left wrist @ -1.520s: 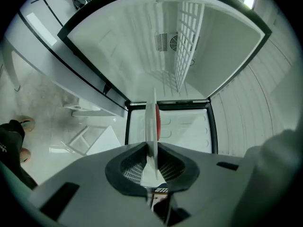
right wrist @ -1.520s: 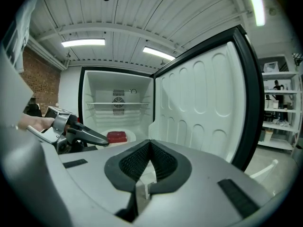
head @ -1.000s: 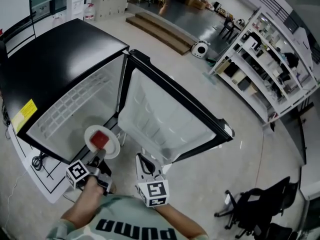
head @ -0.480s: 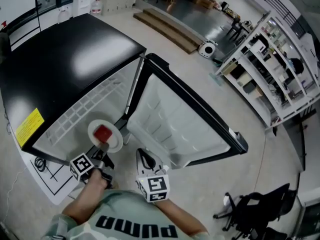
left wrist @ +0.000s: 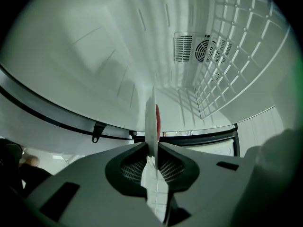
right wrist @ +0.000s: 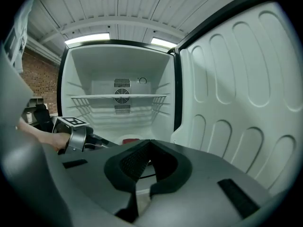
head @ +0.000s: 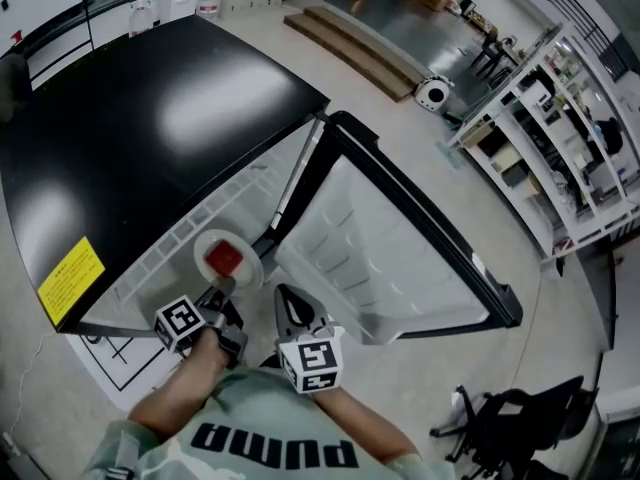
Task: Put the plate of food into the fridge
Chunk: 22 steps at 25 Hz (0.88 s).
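Observation:
A white plate [head: 243, 249] with a red piece of food [head: 224, 259] is held level at the mouth of the open fridge [head: 150, 128]. My left gripper [head: 221, 291] is shut on the plate's near rim. In the left gripper view the plate [left wrist: 151, 119] shows edge-on between the jaws, with the red food [left wrist: 157, 119] beside it and the white fridge wall and wire shelf [left wrist: 227, 74] behind. My right gripper [head: 290, 306] hangs just right of the plate, in front of the open door [head: 400, 258]. It is shut [right wrist: 150, 142] and holds nothing.
The fridge has a black top, a white inside and a wire shelf [right wrist: 118, 97] halfway up. Metal racks [head: 570, 138] stand at the right and an office chair [head: 520, 418] at the lower right. A white sheet [head: 110, 353] lies on the floor by the fridge.
My left gripper has carried the plate up and to the right, further into the fridge opening. The right gripper has stayed beside it, and the head view has shifted toward the fridge.

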Available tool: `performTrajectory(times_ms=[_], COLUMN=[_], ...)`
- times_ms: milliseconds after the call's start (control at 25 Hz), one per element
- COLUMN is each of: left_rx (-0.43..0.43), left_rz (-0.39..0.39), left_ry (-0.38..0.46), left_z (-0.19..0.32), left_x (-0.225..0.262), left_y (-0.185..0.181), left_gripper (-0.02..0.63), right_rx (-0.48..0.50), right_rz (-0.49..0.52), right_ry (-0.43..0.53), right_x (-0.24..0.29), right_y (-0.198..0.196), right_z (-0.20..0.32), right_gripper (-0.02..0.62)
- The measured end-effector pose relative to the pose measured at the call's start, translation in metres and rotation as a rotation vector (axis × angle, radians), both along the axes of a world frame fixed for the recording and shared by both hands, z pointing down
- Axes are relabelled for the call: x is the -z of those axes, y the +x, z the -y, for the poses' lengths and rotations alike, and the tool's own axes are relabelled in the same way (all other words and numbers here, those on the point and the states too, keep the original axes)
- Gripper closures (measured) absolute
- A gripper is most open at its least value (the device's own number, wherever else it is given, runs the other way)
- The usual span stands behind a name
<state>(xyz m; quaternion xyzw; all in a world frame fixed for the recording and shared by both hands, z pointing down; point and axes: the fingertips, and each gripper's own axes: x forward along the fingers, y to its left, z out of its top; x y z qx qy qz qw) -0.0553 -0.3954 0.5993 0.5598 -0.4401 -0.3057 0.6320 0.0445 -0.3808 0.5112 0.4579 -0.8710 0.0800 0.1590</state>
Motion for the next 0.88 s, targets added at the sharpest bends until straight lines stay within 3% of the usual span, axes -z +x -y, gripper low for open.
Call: performTrajectory(times_ms=[320,560,880], left_rx=[0.109,0.195,0.234], left_rz=[-0.006,0.015,0.027], left_ry=[0.006,-0.033,-0.074], left_z=[0.032,0.054,0.069], left_x=[-0.009,-0.023,-0.042], left_y=[-0.014,-0.029,-0.035], left_gripper=[0.558,0.558,0.558], right_rx=[0.041,0.097,0.15], right_rz=[-0.004,-0.007,-0.007], right_ry=[-0.024,-0.042,-0.052], right_x=[-0.017,-0.021,-0.022], right_y=[0.003,0.0,-0.009], right_z=[0.022,0.036,0.049], right_gripper=[0.591,0.591,0.591])
